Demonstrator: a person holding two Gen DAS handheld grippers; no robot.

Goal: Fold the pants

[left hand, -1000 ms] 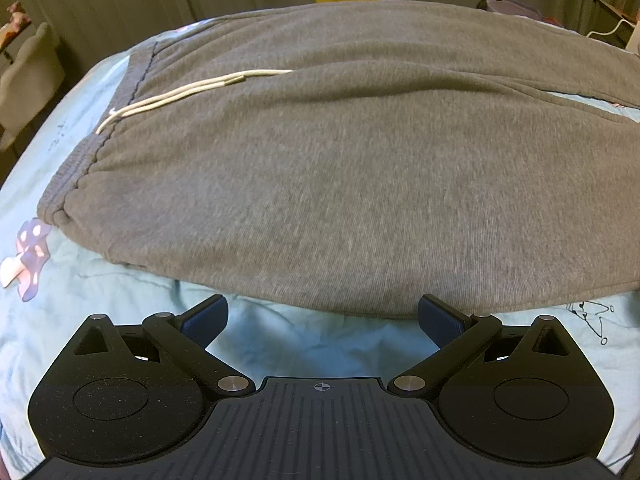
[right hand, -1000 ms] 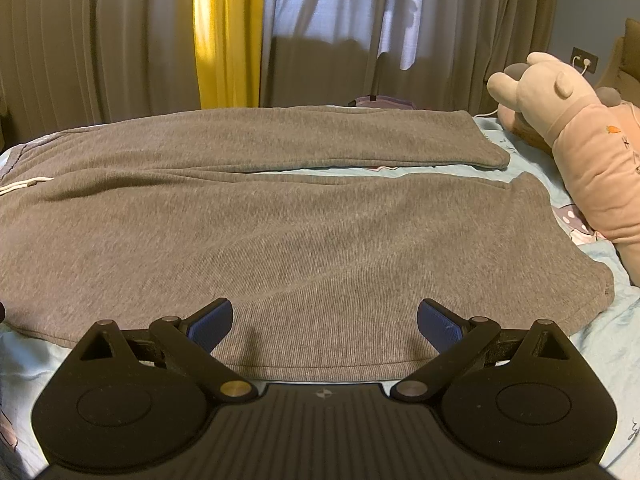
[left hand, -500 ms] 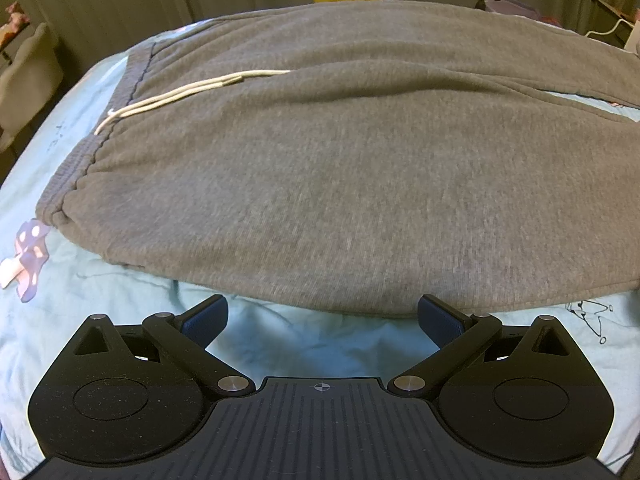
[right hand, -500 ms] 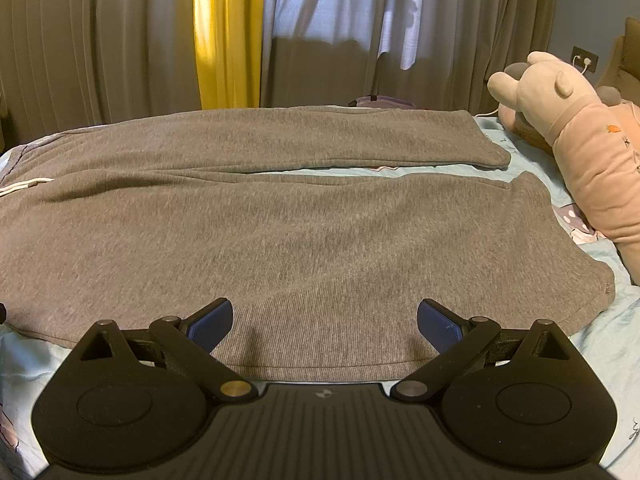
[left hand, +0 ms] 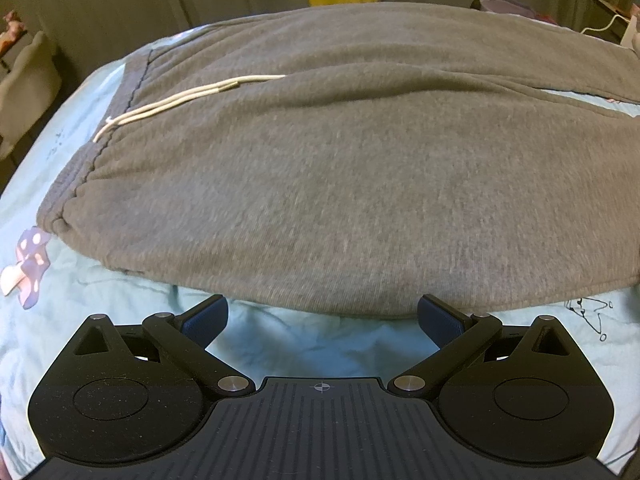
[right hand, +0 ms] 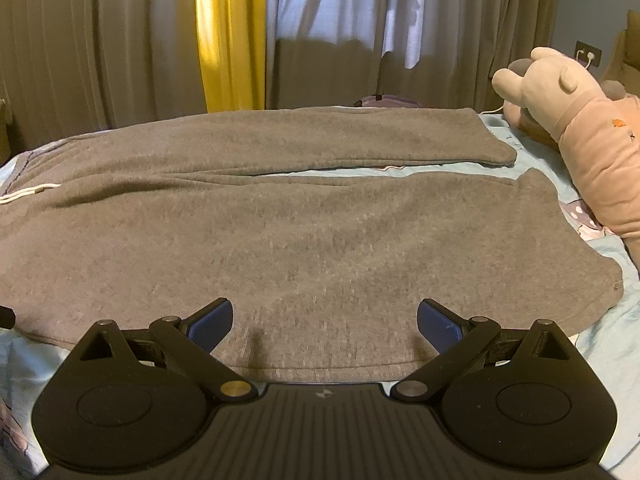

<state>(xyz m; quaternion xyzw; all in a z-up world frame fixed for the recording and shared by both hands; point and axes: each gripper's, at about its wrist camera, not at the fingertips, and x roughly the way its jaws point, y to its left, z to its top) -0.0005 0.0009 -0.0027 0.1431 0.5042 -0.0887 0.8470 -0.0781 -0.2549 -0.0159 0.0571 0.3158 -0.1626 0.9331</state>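
Dim room, daylight through the curtains (right hand: 332, 32); slight blur, fisheye bending the edges.

Ahead of you, across the top of the right wrist view, hang pleated olive-brown curtains (right hand: 100, 48), with one yellow curtain panel (right hand: 230, 36) left of centre. Right of it, pale sheer curtains (right hand: 328, 4) let daylight through the window. The bed (left hand: 280, 344) is covered with a light blue printed sheet. At the right edge of that view a plush toy (right hand: 576, 120) in a pink top lies on the bed, and a wall socket (right hand: 588, 54) with a plug sits on the grey-blue wall behind it. At the left edge of the left wrist view you see a pale chair (left hand: 28, 80).
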